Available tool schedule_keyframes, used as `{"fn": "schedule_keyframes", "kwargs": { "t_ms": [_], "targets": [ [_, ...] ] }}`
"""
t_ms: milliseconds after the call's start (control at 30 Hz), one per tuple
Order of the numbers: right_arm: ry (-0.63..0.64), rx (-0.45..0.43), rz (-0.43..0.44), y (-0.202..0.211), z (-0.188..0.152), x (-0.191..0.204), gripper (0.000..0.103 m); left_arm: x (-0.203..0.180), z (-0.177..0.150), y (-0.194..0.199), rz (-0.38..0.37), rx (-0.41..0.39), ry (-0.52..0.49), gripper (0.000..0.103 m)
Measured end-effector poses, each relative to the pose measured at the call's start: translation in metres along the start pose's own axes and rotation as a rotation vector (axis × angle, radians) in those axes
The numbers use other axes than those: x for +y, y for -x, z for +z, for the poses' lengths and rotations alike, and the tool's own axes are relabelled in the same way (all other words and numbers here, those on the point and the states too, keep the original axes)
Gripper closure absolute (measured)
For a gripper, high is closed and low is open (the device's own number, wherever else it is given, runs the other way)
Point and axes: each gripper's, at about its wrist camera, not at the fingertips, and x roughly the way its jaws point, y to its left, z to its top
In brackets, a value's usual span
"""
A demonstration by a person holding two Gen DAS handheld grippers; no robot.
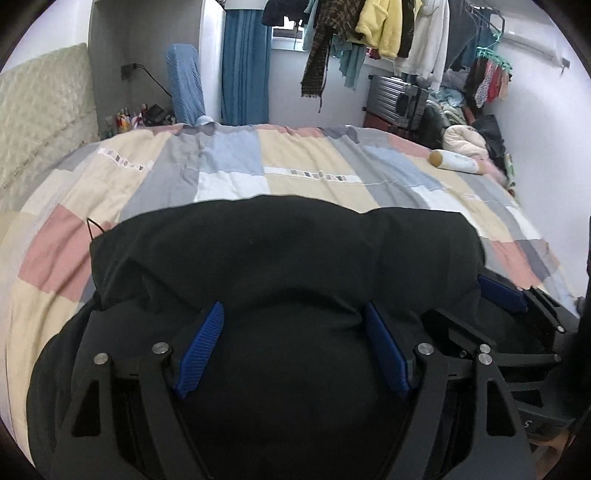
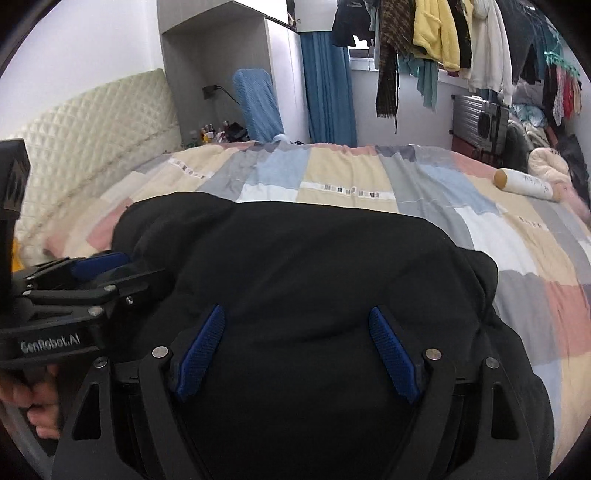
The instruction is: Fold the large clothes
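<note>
A large black garment (image 1: 288,251) lies folded over on the patchwork bed cover (image 1: 310,162), near the front edge. My left gripper (image 1: 293,314) is open, its blue pads spread wide over the near part of the garment. My right gripper (image 2: 297,317) is open too, spread over the same garment (image 2: 314,258). The right gripper also shows at the right edge of the left wrist view (image 1: 517,295). The left gripper shows at the left of the right wrist view (image 2: 107,273), its jaws near the garment's left edge. Neither holds cloth.
A white bottle (image 1: 456,161) lies on the far right of the bed. A padded headboard (image 1: 40,110) stands at the left. Clothes hang on a rack (image 1: 388,33) beyond the bed, with a suitcase (image 1: 399,99) and piled laundry at the right wall.
</note>
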Motion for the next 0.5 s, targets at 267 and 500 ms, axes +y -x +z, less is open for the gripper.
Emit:
{"fn": "schedule_keyframes", "kwargs": {
  "t_ms": [267,500],
  "targets": [
    [-0.054,0.031,0.02,-0.045,0.013,-0.02,0.013,0.013,0.01,-0.035,0.004,0.004,0.04,0.025],
    [-0.053,0.043,0.02,-0.068,0.022,-0.021,0.009,0.027,0.013,-0.055,-0.003,0.025,0.072,0.025]
  ]
}}
